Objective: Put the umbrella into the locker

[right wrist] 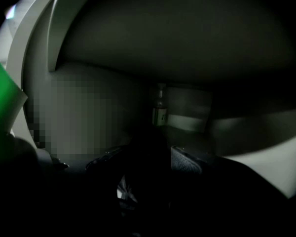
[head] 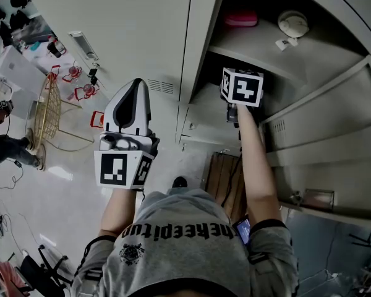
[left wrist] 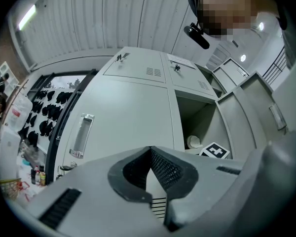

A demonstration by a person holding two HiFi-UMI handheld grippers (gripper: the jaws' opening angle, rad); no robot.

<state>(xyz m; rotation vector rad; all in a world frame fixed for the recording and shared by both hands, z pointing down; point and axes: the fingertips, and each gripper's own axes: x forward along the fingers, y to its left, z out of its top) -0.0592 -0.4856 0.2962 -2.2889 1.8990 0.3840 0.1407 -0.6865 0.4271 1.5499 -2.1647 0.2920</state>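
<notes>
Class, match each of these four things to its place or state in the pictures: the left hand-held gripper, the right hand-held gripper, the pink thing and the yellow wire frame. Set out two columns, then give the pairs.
Column A
1. left hand-held gripper
2. right hand-held gripper
3. pink thing
4. yellow wire frame

Column B
a. on the shelf in the open locker
b. before a closed locker door, jaws together, empty
c. on the floor
d. inside the open locker, shut on the dark umbrella

Pairs: 1-b, 2-d, 3-a, 4-c
</notes>
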